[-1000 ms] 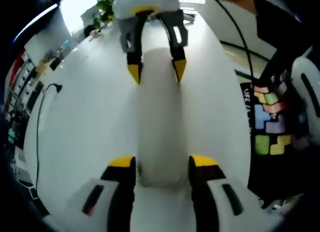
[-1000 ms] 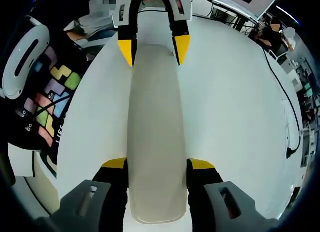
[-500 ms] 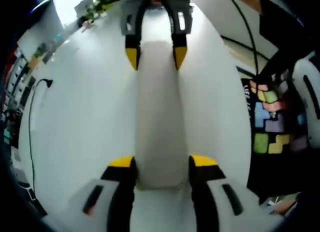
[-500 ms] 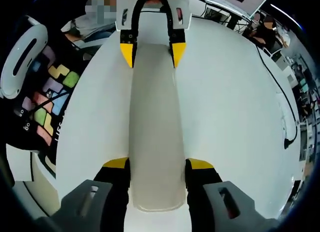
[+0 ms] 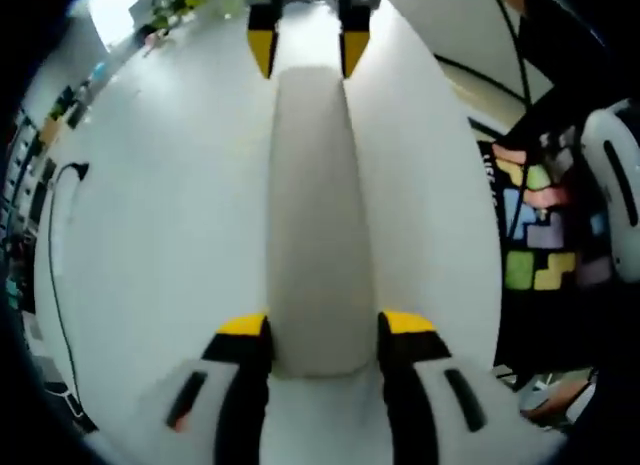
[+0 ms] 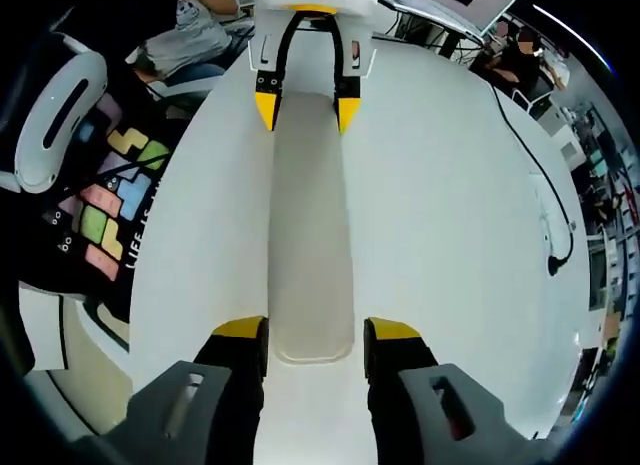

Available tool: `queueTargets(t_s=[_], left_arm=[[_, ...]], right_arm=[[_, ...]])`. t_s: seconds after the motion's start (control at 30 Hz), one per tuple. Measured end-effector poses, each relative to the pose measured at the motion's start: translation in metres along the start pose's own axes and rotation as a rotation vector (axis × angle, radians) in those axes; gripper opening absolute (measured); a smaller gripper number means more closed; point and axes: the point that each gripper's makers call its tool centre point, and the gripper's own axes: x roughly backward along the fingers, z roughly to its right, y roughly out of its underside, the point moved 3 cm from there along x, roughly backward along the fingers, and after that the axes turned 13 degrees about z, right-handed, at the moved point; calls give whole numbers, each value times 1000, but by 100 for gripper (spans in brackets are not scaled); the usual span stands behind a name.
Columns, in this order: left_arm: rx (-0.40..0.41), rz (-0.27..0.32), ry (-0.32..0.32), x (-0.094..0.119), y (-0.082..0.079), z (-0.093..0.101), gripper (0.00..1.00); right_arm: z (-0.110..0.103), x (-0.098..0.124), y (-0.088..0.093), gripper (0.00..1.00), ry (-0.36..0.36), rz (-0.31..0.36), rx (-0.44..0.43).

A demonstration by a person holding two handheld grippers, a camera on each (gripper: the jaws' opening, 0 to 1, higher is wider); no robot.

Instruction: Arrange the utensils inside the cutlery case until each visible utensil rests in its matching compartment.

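A long pale case (image 5: 312, 215) lies flat on a white table (image 5: 150, 205). It is shut, so what is inside cannot be seen.

In the left gripper view, the left tongs (image 5: 321, 327) sit at one short end of the case. The end of the case is right between the two yellow tips, and each tip is pressed close to a side. It looks like the left tongs are pinching the case. The right tongs (image 5: 306, 47) show at the far end, with a yellow tip on each side of the case.

In the right gripper view, the right tongs (image 6: 314, 331) have the near end of the case (image 6: 310, 235) between the tips. There is a thin gap on each side, so I cannot tell if they squeeze it. The left tongs (image 6: 306, 107) stand at the far end, one tip on each side.

A black cloth with coloured blocks (image 6: 105, 220) lies beside the table (image 6: 450, 235). A black cable (image 6: 535, 190) runs over the table.
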Motion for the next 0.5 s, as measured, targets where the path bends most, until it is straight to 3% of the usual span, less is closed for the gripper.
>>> queueTargets(t_s=[0.23, 0.37, 0.5], left_arm=[[-60, -56, 33, -1, 0, -11, 45], [-78, -79, 46, -1, 0, -14, 44], [-100, -104, 56, 0, 1, -17, 44]], right_arm=[[-4, -2, 2, 33, -19, -5, -9], [-6, 1, 3, 25, -53, -14, -18], [-1, 4, 2, 14, -40, -22, -10]])
